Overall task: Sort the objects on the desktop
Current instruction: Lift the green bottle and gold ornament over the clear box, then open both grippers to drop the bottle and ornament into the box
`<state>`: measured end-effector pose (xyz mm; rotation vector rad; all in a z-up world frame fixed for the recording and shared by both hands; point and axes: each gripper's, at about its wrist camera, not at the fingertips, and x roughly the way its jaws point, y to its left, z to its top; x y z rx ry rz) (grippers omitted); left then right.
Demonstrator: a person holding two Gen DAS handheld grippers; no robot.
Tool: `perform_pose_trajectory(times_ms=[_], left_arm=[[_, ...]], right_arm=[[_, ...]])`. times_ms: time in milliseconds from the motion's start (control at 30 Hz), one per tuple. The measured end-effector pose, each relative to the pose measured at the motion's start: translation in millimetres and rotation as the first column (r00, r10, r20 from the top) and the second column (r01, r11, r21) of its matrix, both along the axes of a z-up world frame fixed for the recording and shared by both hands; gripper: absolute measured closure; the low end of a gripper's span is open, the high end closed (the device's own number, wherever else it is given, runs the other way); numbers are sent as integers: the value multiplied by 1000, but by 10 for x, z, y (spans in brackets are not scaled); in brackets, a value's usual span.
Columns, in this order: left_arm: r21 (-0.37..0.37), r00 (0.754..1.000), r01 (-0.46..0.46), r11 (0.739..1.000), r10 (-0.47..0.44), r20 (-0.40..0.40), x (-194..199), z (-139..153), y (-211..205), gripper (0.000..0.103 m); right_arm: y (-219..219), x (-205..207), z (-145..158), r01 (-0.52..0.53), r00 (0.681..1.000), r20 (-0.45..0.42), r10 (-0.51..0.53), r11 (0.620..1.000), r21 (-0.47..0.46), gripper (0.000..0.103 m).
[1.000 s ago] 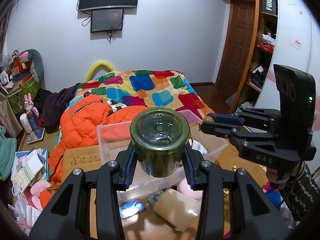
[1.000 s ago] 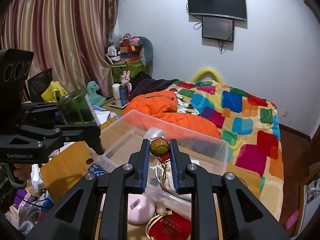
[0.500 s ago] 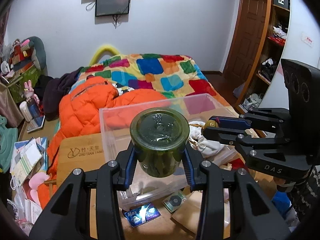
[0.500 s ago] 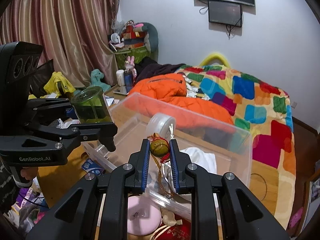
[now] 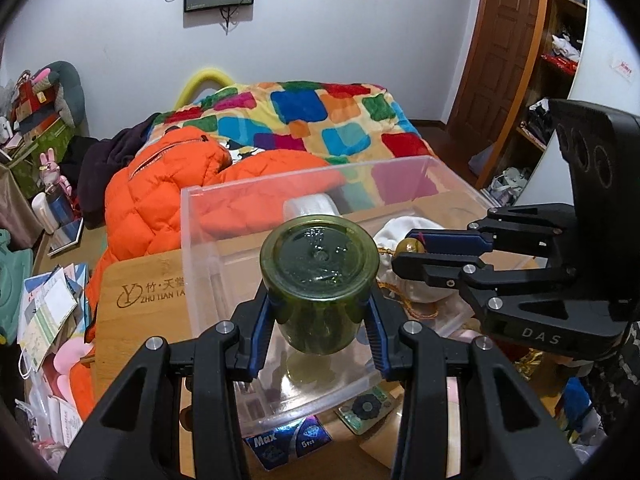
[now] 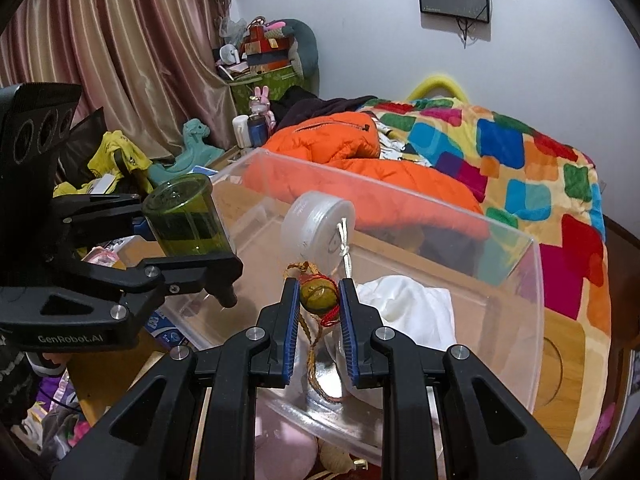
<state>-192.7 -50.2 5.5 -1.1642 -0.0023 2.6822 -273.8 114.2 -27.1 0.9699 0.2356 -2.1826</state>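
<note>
My left gripper (image 5: 319, 312) is shut on a green glass jar (image 5: 319, 276) and holds it over the near left part of a clear plastic bin (image 5: 304, 188). The jar also shows in the right wrist view (image 6: 184, 216). My right gripper (image 6: 319, 300) is shut on a gold bead charm with red and gold cord (image 6: 318, 294) and holds it above the bin's inside (image 6: 516, 272). The charm shows in the left wrist view (image 5: 409, 246) at the right gripper's tips. A white cloth (image 6: 408, 308) and a white lid (image 6: 316, 220) lie in the bin.
The bin stands on a wooden desktop (image 5: 136, 300). Small packets (image 5: 288, 444) and a card (image 5: 362, 408) lie by the bin's near wall. A pink object (image 6: 280, 444) lies below the right gripper. A bed with an orange jacket (image 5: 168, 184) is behind the desk.
Both grippers have moved forward and down over the clear bin, each still holding its object. The bin now looks larger and closer in both views.
</note>
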Motion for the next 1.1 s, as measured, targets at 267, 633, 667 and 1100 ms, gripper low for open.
perform_pose_trajectory(times_ms=[267, 633, 667, 1100], left_arm=[[-18, 1000, 14, 1000, -13, 6, -24, -51, 61, 62], [-27, 1000, 10, 1000, -10, 4, -23, -44, 87, 57], [-29, 1000, 10, 1000, -10, 4, -23, -44, 90, 54], [-44, 1000, 12, 999, -13, -22, 91, 48, 142, 40]], right_arm=[[-32, -28, -75, 10, 1000, -10, -10, 1000, 14, 85], [30, -21, -37, 41, 999, -26, -41, 999, 23, 74], [43, -14, -28, 45, 999, -31, -45, 999, 25, 67], [276, 164, 153, 80, 994, -70, -79, 997, 6, 55]])
